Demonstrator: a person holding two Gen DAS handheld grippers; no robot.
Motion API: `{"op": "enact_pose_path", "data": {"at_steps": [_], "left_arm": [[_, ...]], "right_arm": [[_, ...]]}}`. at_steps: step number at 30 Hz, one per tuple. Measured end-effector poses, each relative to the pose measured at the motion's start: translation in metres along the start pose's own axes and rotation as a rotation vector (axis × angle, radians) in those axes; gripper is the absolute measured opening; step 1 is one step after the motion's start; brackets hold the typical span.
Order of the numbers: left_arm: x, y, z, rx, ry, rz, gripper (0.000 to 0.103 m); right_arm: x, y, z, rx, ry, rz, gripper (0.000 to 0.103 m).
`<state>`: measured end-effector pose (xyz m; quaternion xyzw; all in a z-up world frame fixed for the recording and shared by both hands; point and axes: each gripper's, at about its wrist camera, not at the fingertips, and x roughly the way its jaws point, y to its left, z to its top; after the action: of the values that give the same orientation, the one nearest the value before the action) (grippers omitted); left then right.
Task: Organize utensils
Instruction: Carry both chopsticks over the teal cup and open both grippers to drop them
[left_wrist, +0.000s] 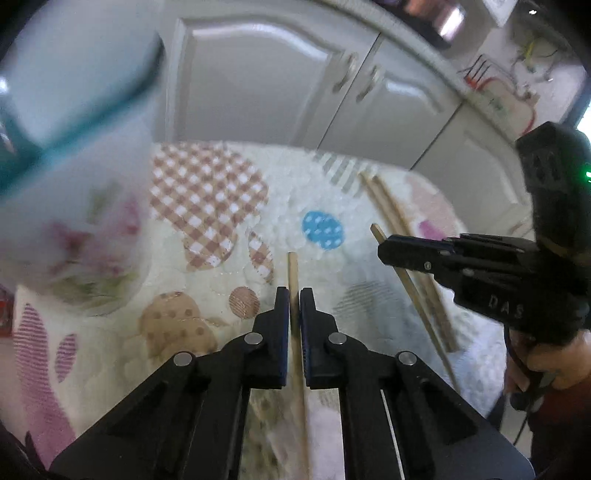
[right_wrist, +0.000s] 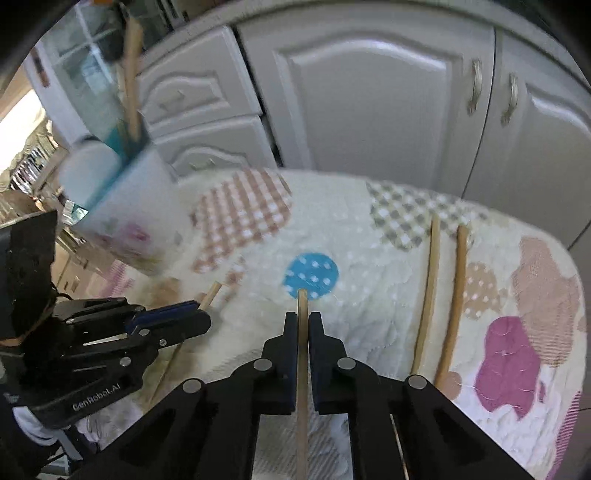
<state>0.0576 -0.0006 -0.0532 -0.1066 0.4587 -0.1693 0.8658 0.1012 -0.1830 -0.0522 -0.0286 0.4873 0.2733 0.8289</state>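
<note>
My left gripper (left_wrist: 294, 295) is shut on a thin wooden chopstick (left_wrist: 293, 269), whose tip sticks out past the pads. My right gripper (right_wrist: 303, 317) is shut on a second chopstick (right_wrist: 303, 301) in the same way. Each gripper shows in the other's view: the right one (left_wrist: 384, 251) at the right with its stick (left_wrist: 417, 310), the left one (right_wrist: 205, 319) at the left with its stick tip (right_wrist: 213, 291). Two more chopsticks (right_wrist: 428, 295) lie side by side on the cloth. A white flowered cup with a teal rim (right_wrist: 129, 214) stands at the left and holds upright sticks (right_wrist: 131, 74).
A quilted patchwork cloth (left_wrist: 280, 192) covers the table, whose far edge meets grey cabinet doors (right_wrist: 369, 110). A person's hand (left_wrist: 554, 362) grips the right gripper's handle. The cup (left_wrist: 74, 221) looms blurred and close at the left in the left wrist view.
</note>
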Motion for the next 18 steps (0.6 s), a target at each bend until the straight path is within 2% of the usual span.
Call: {"op": "enact_pose_path", "data": {"at_steps": [10, 14, 18], "left_arm": [[-0.109, -0.007, 0.005, 0.023, -0.202, -0.090, 0.004], [-0.145, -0.001, 0.009, 0.020, -0.279, -0.101, 0.004], [-0.166, 0.005, 0.009, 0.018, -0.314, -0.102, 0.004]], "right_arm": [[-0.092, 0.025, 0.011, 0.001, -0.209, 0.123, 0.005], [-0.112, 0.035, 0.017, -0.017, -0.260, 0.125, 0.005], [-0.133, 0.046, 0.023, -0.034, -0.306, 0.144, 0.005]]}}
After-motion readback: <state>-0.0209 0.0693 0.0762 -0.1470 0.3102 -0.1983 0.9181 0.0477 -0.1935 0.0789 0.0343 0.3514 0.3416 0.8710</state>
